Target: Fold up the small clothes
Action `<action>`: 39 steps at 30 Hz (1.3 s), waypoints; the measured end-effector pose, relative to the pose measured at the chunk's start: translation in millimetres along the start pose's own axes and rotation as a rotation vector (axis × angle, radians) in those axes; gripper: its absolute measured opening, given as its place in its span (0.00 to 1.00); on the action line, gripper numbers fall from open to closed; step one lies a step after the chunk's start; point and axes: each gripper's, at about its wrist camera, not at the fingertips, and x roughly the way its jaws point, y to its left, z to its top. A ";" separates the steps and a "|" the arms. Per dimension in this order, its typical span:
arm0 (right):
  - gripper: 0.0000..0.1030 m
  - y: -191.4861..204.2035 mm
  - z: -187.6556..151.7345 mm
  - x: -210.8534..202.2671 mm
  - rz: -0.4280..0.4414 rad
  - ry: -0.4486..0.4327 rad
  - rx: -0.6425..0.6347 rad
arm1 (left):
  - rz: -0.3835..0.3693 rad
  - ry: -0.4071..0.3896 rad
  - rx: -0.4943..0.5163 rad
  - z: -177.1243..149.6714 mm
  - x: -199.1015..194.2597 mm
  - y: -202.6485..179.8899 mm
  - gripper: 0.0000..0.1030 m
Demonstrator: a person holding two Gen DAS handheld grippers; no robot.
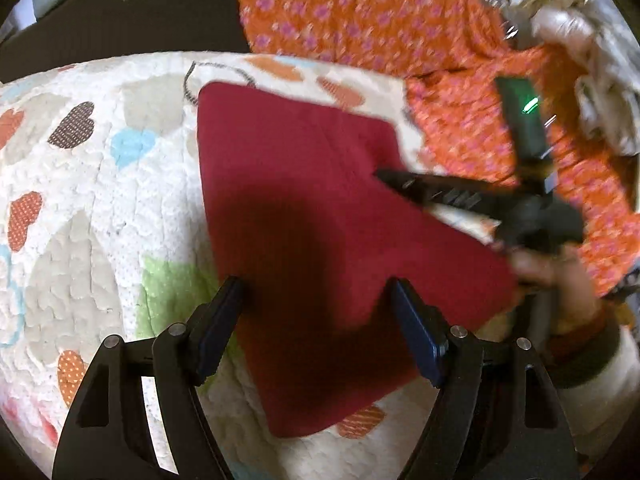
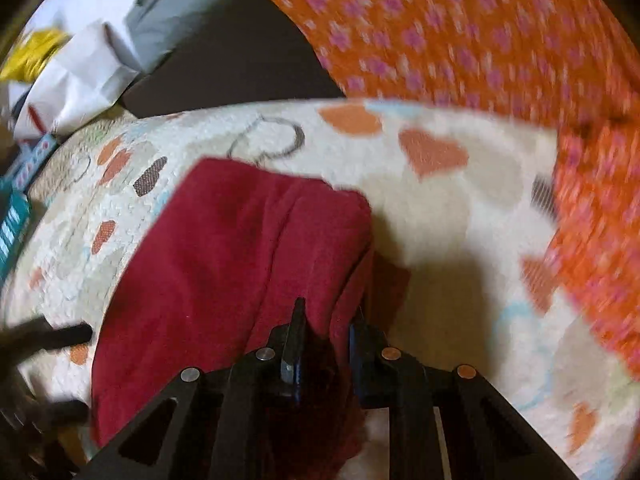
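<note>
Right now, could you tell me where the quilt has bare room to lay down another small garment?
The heart-print quilt is free left of the red cloth, out to its edge. A smaller bare strip lies between the red cloth and the orange floral fabric. The right is crowded: the right gripper grips the red cloth beside that fabric.

Warm indoor light; shadow lying dark on red cloth (image 1: pixel 304 208); orange fabric (image 2: pixel 480 40) smearing; fisheye edges curving, darkening.

Dark red cloth (image 1: pixel 304 208), folded, partly lifted at one edge, on heart-patterned quilt (image 1: pixel 80 208)
</note>
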 end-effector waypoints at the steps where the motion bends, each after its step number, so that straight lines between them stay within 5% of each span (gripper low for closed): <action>1: 0.18 -8.1 1.4 -3.1 0.024 -0.003 0.049 | 0.021 0.001 0.009 -0.7 2.5 -0.6 0.74; 5: 0.23 -15.3 12.7 -37.3 0.030 -0.109 0.141 | 0.021 -0.004 -0.004 0.2 4.2 1.7 0.77; 7: 0.23 -6.1 20.3 -49.6 0.107 -0.155 0.122 | 0.027 -0.004 -0.003 -0.7 6.4 3.1 0.78; 10: 0.23 19.1 29.3 -29.0 0.154 -0.096 0.016 | 0.044 -0.001 0.013 0.4 6.7 -1.2 0.78; 13: 0.22 21.9 27.2 17.1 -0.003 0.003 -0.061 | 0.053 0.004 0.040 1.6 8.2 -6.6 0.78; 19: 0.22 1.3 22.5 4.5 0.068 0.008 0.068 | 0.095 0.049 0.089 -0.9 12.1 -12.1 0.78; 24: 0.23 34.1 -18.4 -46.4 0.159 0.004 -0.034 | 0.108 0.085 0.081 -7.2 14.7 -9.0 0.78; 26: 0.23 41.6 -45.7 -41.0 0.087 0.063 -0.100 | 0.108 0.102 0.077 -9.5 17.6 -7.7 0.78; 29: 0.23 37.4 -71.0 -32.9 0.012 0.034 -0.139 | 0.110 0.115 0.080 -12.7 21.6 -10.1 0.78; 39: 0.24 41.5 -79.8 -82.0 0.050 -0.027 -0.047 | 0.179 -0.028 0.131 -4.9 -8.3 -17.0 0.78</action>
